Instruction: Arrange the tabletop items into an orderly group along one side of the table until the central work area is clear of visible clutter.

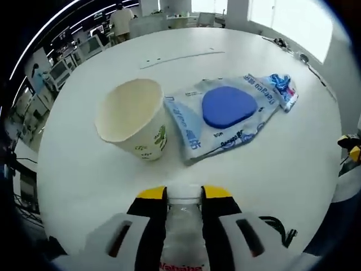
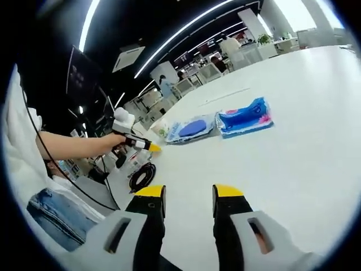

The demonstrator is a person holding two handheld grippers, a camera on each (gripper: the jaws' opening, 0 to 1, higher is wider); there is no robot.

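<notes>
Yellow tips cap the left tool (image 1: 184, 195), and its two jaws are clamped on the neck of a clear plastic bottle (image 1: 183, 237) with red lettering low on its label. Just ahead of it on the white tabletop (image 1: 271, 175) stands a cream paper cup (image 1: 134, 119), tilted in this view, its open mouth showing an empty inside and a green print on its side. Touching the cup's side lies a clear plastic packet (image 1: 225, 121) printed in blue, with a round blue pad (image 1: 227, 106) inside — its far end crumpled. Farther off, desks and a standing person (image 1: 120, 21) fill the room beyond the tabletop's edge.

The right tool (image 2: 189, 195) hangs over bare tabletop with its jaws apart, nothing between them. From there the left tool (image 2: 135, 141) shows at the tabletop's edge, held by a hand (image 2: 115, 140) on an outstretched arm, with a coil of black cable (image 2: 142, 176) just below. Beyond lie the packet with the blue pad (image 2: 192, 127) and, just beside it, a second blue packet (image 2: 245, 118) with pink marks.
</notes>
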